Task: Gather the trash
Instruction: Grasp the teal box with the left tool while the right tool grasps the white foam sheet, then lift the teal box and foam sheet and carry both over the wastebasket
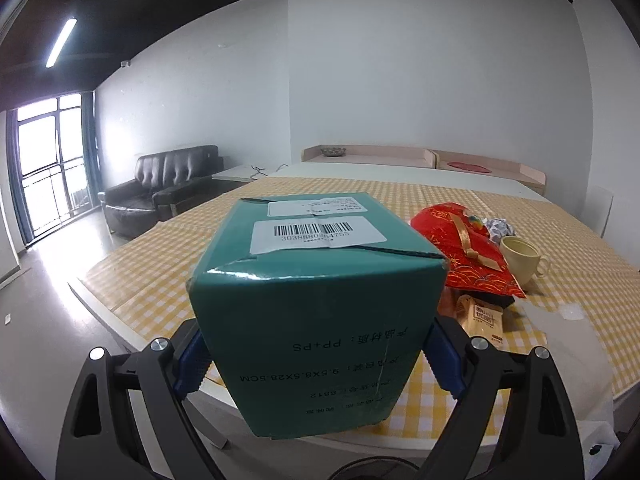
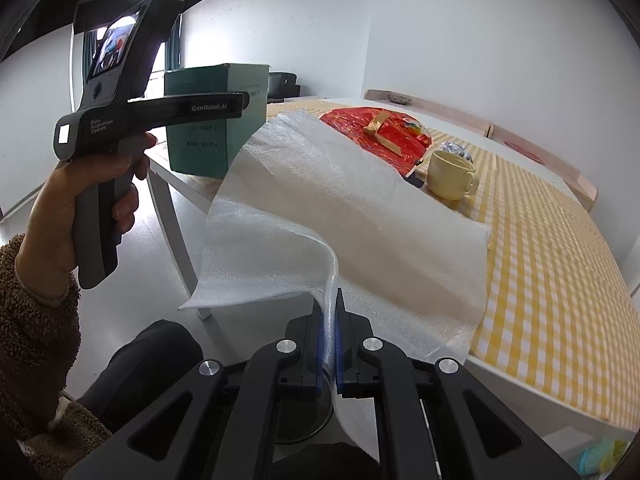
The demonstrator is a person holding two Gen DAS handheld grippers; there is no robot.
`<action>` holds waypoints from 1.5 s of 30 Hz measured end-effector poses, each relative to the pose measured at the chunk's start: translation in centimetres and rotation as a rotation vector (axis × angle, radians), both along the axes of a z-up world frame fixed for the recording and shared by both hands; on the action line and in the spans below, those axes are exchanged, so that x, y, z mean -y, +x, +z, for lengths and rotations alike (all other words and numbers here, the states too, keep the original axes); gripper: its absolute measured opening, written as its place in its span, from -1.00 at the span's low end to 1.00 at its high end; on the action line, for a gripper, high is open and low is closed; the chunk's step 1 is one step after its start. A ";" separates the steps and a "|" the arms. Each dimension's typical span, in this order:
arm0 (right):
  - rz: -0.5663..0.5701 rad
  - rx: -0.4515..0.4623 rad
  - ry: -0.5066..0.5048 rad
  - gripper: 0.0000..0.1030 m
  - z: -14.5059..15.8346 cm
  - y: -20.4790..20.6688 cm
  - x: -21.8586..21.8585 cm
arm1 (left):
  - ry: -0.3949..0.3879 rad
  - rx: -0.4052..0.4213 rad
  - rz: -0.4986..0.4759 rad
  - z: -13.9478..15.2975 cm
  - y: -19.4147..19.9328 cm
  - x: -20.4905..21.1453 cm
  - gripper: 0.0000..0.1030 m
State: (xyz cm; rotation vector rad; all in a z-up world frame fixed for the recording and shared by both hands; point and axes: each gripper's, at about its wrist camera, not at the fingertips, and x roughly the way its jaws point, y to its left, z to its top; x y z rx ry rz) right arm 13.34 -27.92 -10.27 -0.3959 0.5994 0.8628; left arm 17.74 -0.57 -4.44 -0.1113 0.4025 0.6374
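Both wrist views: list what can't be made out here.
- Left wrist view: the table behind the green box is hidden by it; the small packet is partly under the red bag.
- Right wrist view: the foam sheet covers the near table.
- No trash bin shows in either view.

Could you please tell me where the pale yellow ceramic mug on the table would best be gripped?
Probably across the rim of the pale yellow ceramic mug, coming from above: it stands upright with its mouth open. Its handle points right, away from the red foil bag close on its left.
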 end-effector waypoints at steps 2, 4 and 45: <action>0.000 0.017 -0.002 -0.83 0.2 -1.1 0.2 | -0.012 -0.001 -0.039 0.2 -0.7 0.2 0.71; 0.003 0.034 -0.008 -0.83 0.5 -2.2 0.3 | -0.011 -0.011 -0.080 0.4 -1.4 0.3 0.71; 0.085 -0.149 -0.099 -0.83 -7.5 -8.7 -1.3 | -0.090 -0.303 -0.538 -8.4 -10.9 4.5 0.71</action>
